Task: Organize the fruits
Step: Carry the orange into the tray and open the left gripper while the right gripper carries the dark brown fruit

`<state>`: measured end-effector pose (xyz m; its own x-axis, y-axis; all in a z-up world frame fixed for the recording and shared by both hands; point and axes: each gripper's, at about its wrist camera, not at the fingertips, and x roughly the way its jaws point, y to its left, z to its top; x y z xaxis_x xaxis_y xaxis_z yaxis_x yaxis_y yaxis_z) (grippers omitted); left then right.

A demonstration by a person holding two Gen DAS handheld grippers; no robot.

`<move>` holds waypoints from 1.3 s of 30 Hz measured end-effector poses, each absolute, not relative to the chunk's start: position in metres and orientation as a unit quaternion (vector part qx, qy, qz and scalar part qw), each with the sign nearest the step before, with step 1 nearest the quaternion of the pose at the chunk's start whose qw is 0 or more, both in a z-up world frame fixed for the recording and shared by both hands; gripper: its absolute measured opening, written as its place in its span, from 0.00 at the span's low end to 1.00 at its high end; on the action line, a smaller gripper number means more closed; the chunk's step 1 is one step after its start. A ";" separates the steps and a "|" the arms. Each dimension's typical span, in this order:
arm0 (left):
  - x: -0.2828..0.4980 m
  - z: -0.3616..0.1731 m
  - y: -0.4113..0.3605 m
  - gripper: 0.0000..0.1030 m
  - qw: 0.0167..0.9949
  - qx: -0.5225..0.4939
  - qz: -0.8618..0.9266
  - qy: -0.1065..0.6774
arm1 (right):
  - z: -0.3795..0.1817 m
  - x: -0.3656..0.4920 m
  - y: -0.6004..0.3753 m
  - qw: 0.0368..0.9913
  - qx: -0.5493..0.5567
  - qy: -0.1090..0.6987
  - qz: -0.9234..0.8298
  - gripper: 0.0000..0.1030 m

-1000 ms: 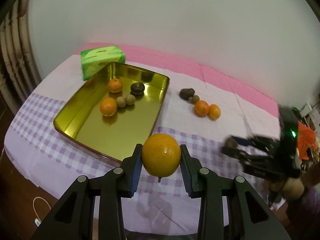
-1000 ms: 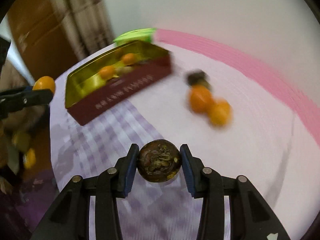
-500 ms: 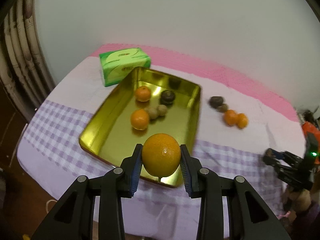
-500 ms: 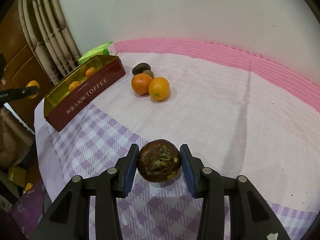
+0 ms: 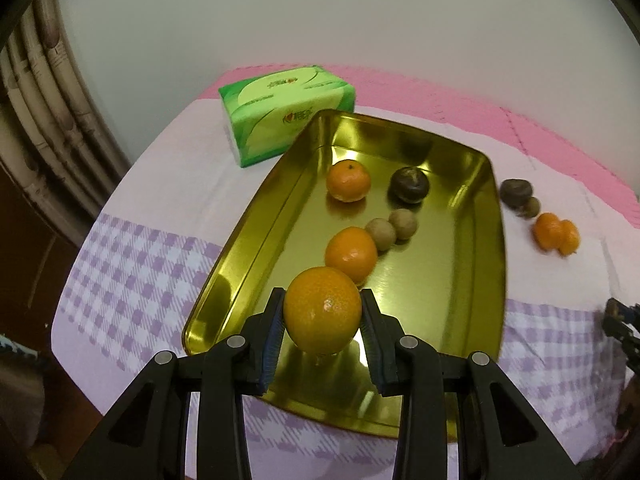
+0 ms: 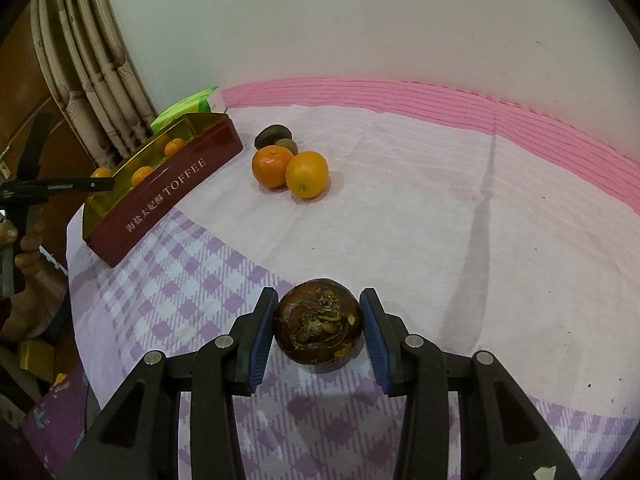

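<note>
Shown together, both grippers carry fruit: the left gripper (image 5: 322,334) has its jaws closed on an orange (image 5: 322,309) held above the near end of the gold tin tray (image 5: 494,280), while the right gripper (image 6: 318,338) has its jaws closed on a dark brown wrinkled fruit (image 6: 318,328) over the checked cloth of the desk (image 6: 460,208), well apart from the tray. Risks, as judged from this view: the orange is round and smooth and is pinched only at its sides, so a release from height could send it rolling across the slick tray floor into the nearest tray orange (image 5: 351,254), scattering the row; a drop too close to the near rim could carry it over the low wall onto the cloth. The dark fruit looks soft and shrivelled, and firm pressure could bruise it. Both grippers heading for the same tray could also collide. Counts: inside the tray lie two oranges, two small tan round fruits (image 5: 392,229) touching each other, and one dark fruit (image 5: 409,185). On the cloth beside the tray sit two oranges (image 6: 290,168), touching, with one dark fruit (image 6: 273,136) and one small brownish fruit (image 6: 286,145) just behind them. One green tissue box (image 5: 286,110) stands by the far corner of the tray.
</note>
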<state>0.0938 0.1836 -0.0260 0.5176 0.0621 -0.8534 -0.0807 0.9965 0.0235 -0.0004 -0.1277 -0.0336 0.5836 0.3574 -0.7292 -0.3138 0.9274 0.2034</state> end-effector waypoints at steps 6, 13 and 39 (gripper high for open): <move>0.103 -0.038 0.185 0.36 0.866 -0.002 0.045 0.499 | -0.035 -0.001 -0.127 0.889 0.025 0.417 0.188 0.38; 0.105 -0.041 0.183 0.36 0.865 -0.018 0.032 0.501 | -0.036 -0.001 -0.126 0.888 0.024 0.419 0.189 0.38; 0.096 -0.005 0.148 0.64 0.886 -0.081 0.012 0.457 | -0.041 -0.002 -0.129 0.885 0.030 0.423 0.192 0.38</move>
